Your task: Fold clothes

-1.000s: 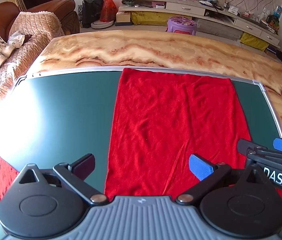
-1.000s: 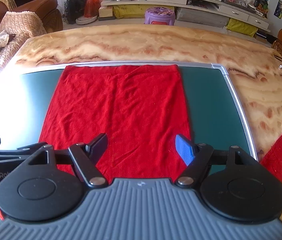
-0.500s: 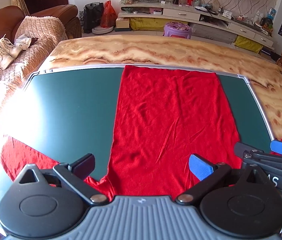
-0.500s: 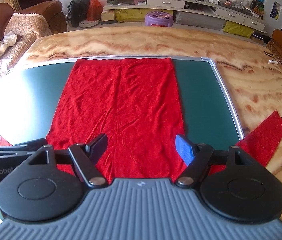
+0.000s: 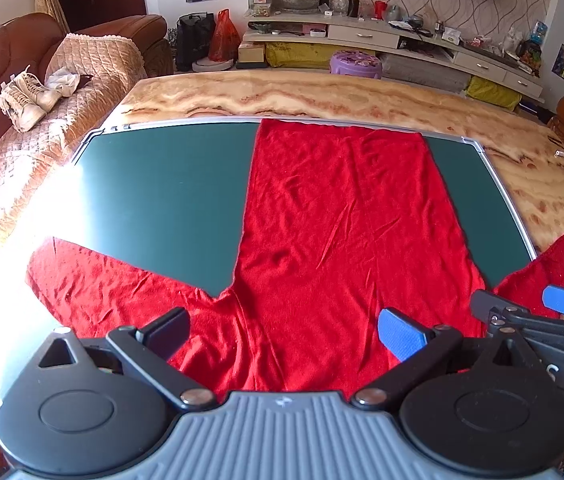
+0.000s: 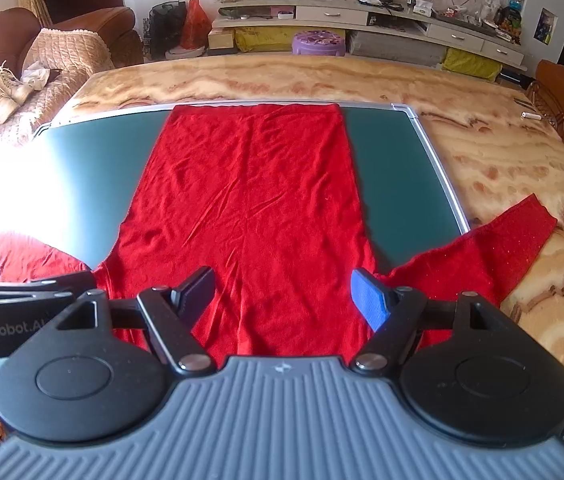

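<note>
Living-room setup again: marble-look table with a dark green mat on it, sofa off to the left and a long shelf unit at the back. Red long-sleeved top lies flat on the mat, hem at the far edge, neck end nearest the cameras. What changed over the last second: both cameras have backed off and risen, so where you only saw the body panel before, both sleeves are now in frame, the left sleeve angled out across the mat and the right sleeve running off the mat onto the marble. Left gripper and right gripper both have their jaws spread wide with nothing between them, hovering over the shoulder end. My read is the garment is spread out with no fold in it, and the pull-back just gives a full view of it; can't say more than that from one look. Only readable writing: "GenRobot.AI" on the side of the left gripper in the right view.
</note>
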Tool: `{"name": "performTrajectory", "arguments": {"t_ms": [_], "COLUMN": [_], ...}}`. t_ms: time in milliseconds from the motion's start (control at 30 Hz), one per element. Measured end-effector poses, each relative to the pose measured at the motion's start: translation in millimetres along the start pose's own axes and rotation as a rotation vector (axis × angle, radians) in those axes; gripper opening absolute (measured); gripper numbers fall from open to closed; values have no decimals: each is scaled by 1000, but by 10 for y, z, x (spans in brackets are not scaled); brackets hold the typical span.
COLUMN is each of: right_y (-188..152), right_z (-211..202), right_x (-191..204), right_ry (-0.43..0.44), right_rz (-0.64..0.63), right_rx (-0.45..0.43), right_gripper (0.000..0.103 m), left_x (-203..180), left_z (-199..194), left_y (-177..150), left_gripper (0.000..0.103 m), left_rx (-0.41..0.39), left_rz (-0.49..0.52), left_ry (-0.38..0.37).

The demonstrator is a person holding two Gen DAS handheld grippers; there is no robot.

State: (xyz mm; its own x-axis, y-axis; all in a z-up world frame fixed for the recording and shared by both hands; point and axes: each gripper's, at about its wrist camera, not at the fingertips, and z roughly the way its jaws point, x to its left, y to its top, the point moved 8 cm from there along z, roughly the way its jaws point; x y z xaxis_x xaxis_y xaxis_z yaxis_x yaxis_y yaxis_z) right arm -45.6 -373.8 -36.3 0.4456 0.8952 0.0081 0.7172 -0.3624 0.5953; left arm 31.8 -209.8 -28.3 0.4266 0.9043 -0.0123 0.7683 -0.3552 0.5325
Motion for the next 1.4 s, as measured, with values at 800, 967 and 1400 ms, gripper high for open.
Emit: {"name": "performTrajectory", "arguments": {"t_ms": [800, 967, 1400], "right_y": [-851, -972, -1203], "right_z": [-645, -831, -998], "right_x": [-9, -62, -104], "right_ry": [8, 15, 2], "right_rz": [-16, -4, -16], "right_rx": [-65, -89, -101], "right_gripper": [83, 83, 83], "left_x": [67, 59, 34], "left_z": [-566, -722, -898], "left_y": [-913, -1036, -1350], "left_gripper": [103, 103, 103], "left_rx": [-49, -64, -82], "left_rz": [-12, -9, -14], "left_ry": [22, 28, 15]}}
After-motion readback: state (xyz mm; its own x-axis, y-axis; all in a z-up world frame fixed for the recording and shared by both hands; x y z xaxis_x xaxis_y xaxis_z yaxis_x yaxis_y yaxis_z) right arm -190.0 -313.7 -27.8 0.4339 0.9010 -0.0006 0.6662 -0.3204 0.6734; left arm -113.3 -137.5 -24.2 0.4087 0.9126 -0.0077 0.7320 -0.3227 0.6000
